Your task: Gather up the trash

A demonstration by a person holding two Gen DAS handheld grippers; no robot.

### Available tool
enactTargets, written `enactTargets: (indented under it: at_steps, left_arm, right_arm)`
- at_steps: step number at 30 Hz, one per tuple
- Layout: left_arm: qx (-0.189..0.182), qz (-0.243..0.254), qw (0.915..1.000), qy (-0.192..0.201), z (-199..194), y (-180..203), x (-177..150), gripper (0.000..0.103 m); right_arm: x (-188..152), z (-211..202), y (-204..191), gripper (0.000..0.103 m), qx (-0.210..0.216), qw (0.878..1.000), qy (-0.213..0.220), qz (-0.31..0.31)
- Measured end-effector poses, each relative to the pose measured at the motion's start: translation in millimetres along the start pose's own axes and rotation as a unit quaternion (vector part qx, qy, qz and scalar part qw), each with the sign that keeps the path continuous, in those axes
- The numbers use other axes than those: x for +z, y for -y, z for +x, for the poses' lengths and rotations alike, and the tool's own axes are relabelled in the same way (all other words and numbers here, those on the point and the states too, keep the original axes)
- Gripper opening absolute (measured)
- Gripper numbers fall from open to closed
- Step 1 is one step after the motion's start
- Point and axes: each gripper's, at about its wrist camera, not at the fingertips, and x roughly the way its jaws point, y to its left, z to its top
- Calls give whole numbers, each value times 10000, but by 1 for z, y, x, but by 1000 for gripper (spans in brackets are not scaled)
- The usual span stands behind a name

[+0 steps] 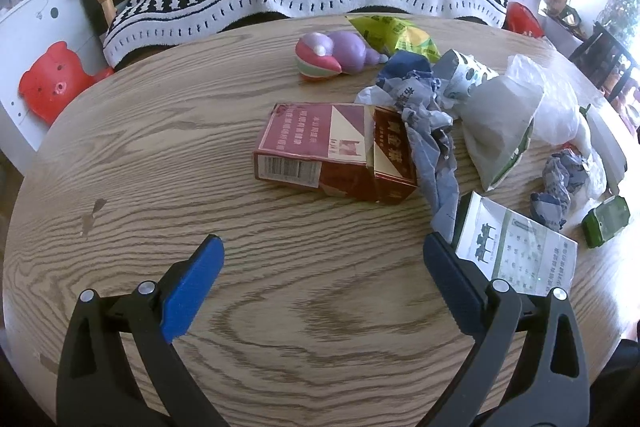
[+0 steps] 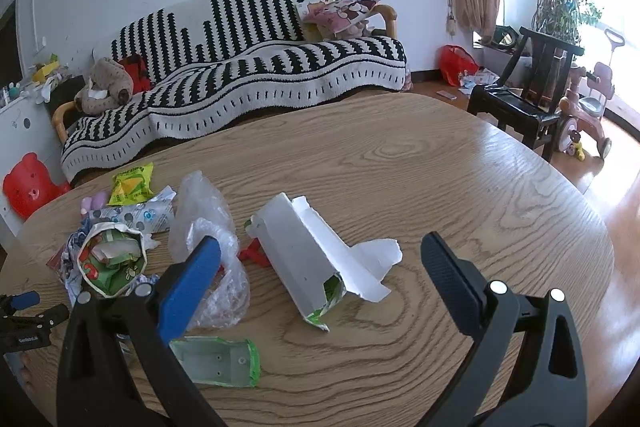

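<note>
Trash is scattered over a round wooden table (image 1: 160, 167). In the left wrist view a torn red carton (image 1: 328, 151) lies ahead of my open left gripper (image 1: 324, 247). Crumpled blue-grey paper (image 1: 424, 115), a grey foil bag (image 1: 500, 123) and a printed white box (image 1: 520, 251) sit to its right. In the right wrist view my right gripper (image 2: 320, 247) is open just short of a torn white carton (image 2: 308, 259). A clear plastic bag (image 2: 208, 227) lies behind its left finger (image 2: 192, 287). A small green tray (image 2: 216, 361) lies near it, and an open green snack bag (image 2: 112, 259) at the left.
A purple and pink toy (image 1: 336, 57) and a yellow-green snack packet (image 1: 396, 35) lie at the table's far side. A striped sofa (image 2: 248, 67) stands behind the table, a black chair (image 2: 524, 99) to the right and a red bear stool (image 1: 52, 83) to the left.
</note>
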Motion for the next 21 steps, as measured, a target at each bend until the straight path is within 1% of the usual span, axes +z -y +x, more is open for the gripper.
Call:
enactTargets:
  at_steps: [3, 15, 21]
  left_arm:
    - [-6, 16, 10000, -17, 1, 1, 1, 97]
    - [-6, -10, 10000, -4, 3, 2, -1, 97]
    - [-111, -179, 9998, 33, 3, 1, 3, 97]
  right_arm:
    - [-1, 2, -2, 97, -105, 9999, -62, -80]
    - [-3, 4, -2, 97, -142, 9998, -102, -120]
    - [0, 4, 3, 97, -191, 9998, -107, -44]
